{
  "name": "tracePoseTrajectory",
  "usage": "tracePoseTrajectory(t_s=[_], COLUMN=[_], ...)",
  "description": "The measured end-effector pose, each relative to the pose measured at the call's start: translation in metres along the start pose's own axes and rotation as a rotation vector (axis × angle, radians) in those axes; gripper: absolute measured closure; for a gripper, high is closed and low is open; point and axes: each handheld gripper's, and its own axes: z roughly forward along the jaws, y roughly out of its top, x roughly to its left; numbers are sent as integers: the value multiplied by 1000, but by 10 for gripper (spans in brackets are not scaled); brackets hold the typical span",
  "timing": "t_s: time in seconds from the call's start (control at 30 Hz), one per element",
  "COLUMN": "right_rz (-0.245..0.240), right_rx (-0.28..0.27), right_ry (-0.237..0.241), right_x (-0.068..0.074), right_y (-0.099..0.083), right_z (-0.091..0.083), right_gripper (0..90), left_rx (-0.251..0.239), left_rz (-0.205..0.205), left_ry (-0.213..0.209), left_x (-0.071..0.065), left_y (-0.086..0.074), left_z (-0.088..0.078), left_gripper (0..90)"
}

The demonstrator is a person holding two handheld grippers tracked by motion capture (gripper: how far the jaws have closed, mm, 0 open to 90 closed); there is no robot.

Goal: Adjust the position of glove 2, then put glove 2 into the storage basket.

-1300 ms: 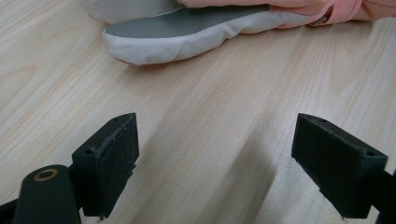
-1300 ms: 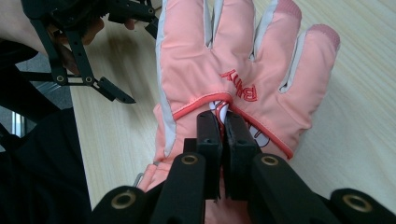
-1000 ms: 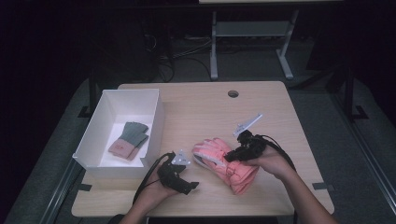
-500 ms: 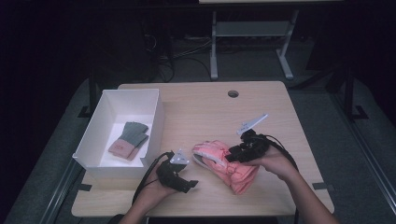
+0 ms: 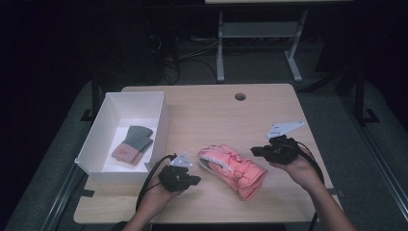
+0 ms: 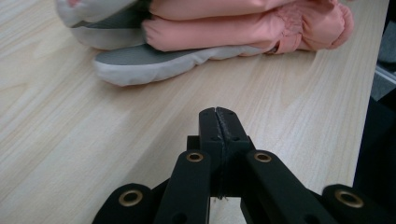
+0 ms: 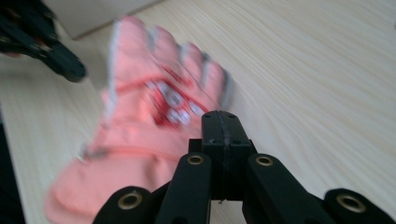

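The padded salmon-pink ski gloves (image 5: 235, 169) lie stacked as a pair on the pale wood-grain tabletop (image 5: 216, 115), near its front edge, fingers pointing toward the left gripper and cuffs toward the person's side on the right. Nothing is holding them.

On the left, the black left gripper (image 5: 196, 180) sits low over the tabletop just beside the glove fingertips, apart from them. In the left gripper view its jaws have just snapped together, pad against pad, with nothing pinched; the grey-and-white palm side of the gloves (image 6: 154, 60) lies a little ahead of the tips.

Over on the right, the black right gripper (image 5: 255, 151) is held in the person's right hand (image 5: 300, 169), up off the tabletop, its tips just beside the far edge of the gloves and its grey three-cornered plate (image 5: 285, 128) tilted upward. Its jaws have just closed too, empty; in the right gripper view the pink gloves (image 7: 149, 135) appear blurred behind the closed tips, white and red markings on the back.

At the tabletop's left edge stands an open white rectangular box (image 5: 96, 144), and inside it lies a folded grey knit glove pair with pink cuffs (image 5: 133, 143), well apart from the pink ones.
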Motion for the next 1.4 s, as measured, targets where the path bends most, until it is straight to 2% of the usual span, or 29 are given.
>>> tracePoseTrajectory(t_s=[0.07, 0.13, 0.17, 0.2, 0.27, 0.33, 0.4, 0.53, 0.6, 0.67, 0.7, 0.83, 0.93, 1.0, 1.17, 1.27, 1.33, 1.37, 1.4], right_rz=[25, 36, 51, 57, 58, 66, 74, 66, 62, 60, 61, 54, 48, 45, 63, 81, 77, 79, 81], right_rx=[11, 22, 28, 31, 46, 71, 88, 112, 117, 128, 134, 145, 160, 170, 171, 167, 163, 164, 163], right_ry=[-28, -54, -54, -55, -47, -44, -35, -21, -15, -9, -3, 26, 36, 40, 84, 107, 120, 128, 129], right_x=[-6, -11, -14, -16, -19, -19, -21, -20, -19, -18, -18, -15, -13, -11, -6, 3, 9, 12, 15], right_y=[-12, -23, -29, -35, -45, -55, -61, -63, -64, -66, -67, -67, -68, -68, -69, -73, -76, -77, -78], right_z=[-3, -5, -5, -5, -2, 3, 11, 22, 25, 27, 28, 34, 38, 39, 38, 37, 36, 35, 35], right_gripper=[900, 900, 900, 900, 900, 900, 900, 900, 900, 900, 900, 900, 900, 900, 900, 900, 900, 900, 900], left_rx=[10, 0, 3, -8, -5, 19, 25, 31, 35, 27, 41, 42, 40, 37, 37, 30, 29, 19, 27], left_rz=[5, -14, -7, -18, -15, 14, 22, 16, 27, 16, 31, 35, 37, 24, 5, -9, -3, -16, -4], left_ry=[0, -8, -12, -15, -22, -21, -22, -31, -32, -38, -39, -38, -34, -32, -15, -12, -10, -9, -10], left_x=[-2, -5, -5, -7, -8, -8, -9, -8, -8, -9, -8, -9, -6, -2, 9, 16, 19, 19, 21], left_y=[2, 4, 6, 9, 14, 19, 24, 32, 34, 36, 37, 42, 44, 46, 50, 52, 53, 54, 55], left_z=[3, 5, 6, 8, 12, 16, 22, 35, 39, 43, 44, 50, 51, 52, 51, 52, 53, 55, 55], left_gripper=[897, 897, 897, 897, 897, 897, 897, 897, 897, 897, 897, 897, 897, 897, 897, 897, 897, 897, 897])
